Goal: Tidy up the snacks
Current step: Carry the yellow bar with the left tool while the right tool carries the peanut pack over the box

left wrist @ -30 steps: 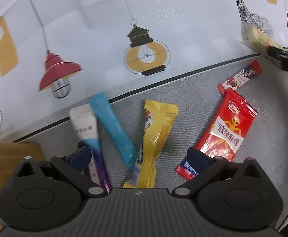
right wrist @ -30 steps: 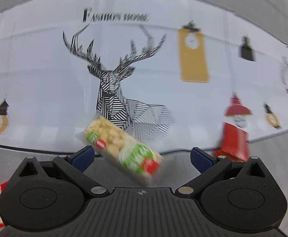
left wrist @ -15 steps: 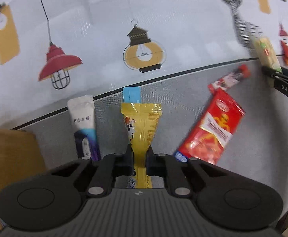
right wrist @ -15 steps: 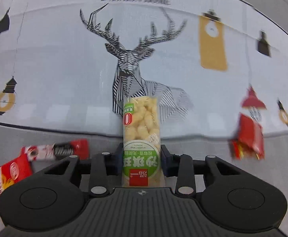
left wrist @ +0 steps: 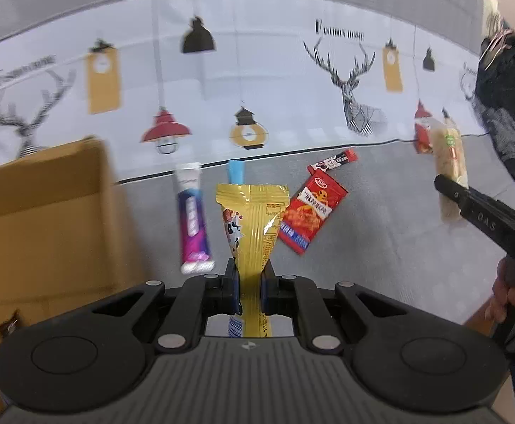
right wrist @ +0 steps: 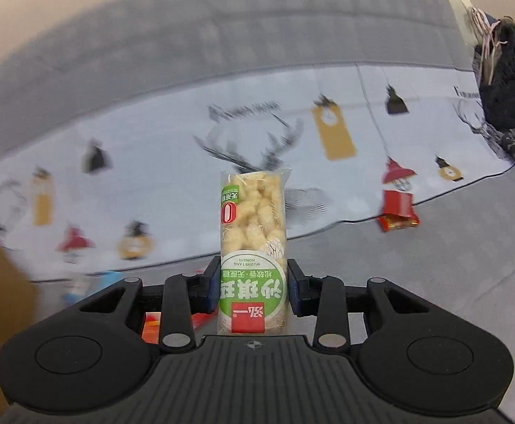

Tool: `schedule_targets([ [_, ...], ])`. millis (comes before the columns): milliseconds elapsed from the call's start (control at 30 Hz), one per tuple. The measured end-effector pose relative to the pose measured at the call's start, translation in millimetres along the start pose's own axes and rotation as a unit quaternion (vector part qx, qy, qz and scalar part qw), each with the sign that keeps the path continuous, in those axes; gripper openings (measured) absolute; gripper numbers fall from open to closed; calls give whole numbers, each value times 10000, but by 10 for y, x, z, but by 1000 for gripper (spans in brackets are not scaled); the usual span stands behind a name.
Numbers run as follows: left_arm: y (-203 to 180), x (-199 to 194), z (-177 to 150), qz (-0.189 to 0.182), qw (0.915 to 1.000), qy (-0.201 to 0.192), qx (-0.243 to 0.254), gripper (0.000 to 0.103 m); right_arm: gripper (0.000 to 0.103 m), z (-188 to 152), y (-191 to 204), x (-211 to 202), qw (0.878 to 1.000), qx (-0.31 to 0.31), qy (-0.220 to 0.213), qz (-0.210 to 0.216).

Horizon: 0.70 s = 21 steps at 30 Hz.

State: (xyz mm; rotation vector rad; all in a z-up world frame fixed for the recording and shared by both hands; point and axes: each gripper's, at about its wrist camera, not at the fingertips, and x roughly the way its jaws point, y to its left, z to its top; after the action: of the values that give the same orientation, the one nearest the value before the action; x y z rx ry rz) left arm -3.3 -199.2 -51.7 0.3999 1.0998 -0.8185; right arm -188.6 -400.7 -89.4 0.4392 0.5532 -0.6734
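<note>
My left gripper point(left wrist: 249, 288) is shut on a yellow snack packet point(left wrist: 252, 219), which hangs lifted above the grey surface. My right gripper point(right wrist: 253, 288) is shut on a clear pack of pale puffed snack point(right wrist: 253, 233) with a green label, also held up in the air. In the left wrist view that same pack point(left wrist: 449, 162) shows at the right in the other gripper's fingers point(left wrist: 450, 185). On the grey surface lie a red chip packet point(left wrist: 310, 212), a small red-white stick point(left wrist: 333, 160), a white-purple tube packet point(left wrist: 193, 219) and a blue packet point(left wrist: 235, 171).
An open cardboard box point(left wrist: 41, 219) stands at the left. A patterned white cloth point(left wrist: 257, 88) covers the far part of the surface. A small red packet point(right wrist: 397, 212) lies at the cloth's edge on the right. Dark clothing point(left wrist: 504, 99) is piled at the far right. A hand point(left wrist: 511, 300) holds the right gripper.
Both grippers closed on their packets, the left on the yellow one and the right on the puffed snack, then lifted them off the surface. The cardboard box has come into view.
</note>
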Motion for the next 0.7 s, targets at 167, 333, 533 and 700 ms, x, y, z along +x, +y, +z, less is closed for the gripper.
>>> schedule_targets([
  [167, 286, -711, -474, 218, 9991, -296, -199, 12, 38, -177, 717, -786, 9973, -68, -253, 690],
  [333, 697, -1246, -1066, 443, 9972, -353, -490, 12, 38, -548, 1470, -1381, 9898, -85, -77, 1423],
  [533, 1174, -1713, -1835, 636, 9930, -425, -899, 12, 38, -1032, 2253, -1849, 9780, -578, 388, 1967],
  [700, 1378, -1945, -2301, 654, 9897, -621, -1109, 12, 38, -1290, 2637, -2116, 9723, -1029, 561, 2020],
])
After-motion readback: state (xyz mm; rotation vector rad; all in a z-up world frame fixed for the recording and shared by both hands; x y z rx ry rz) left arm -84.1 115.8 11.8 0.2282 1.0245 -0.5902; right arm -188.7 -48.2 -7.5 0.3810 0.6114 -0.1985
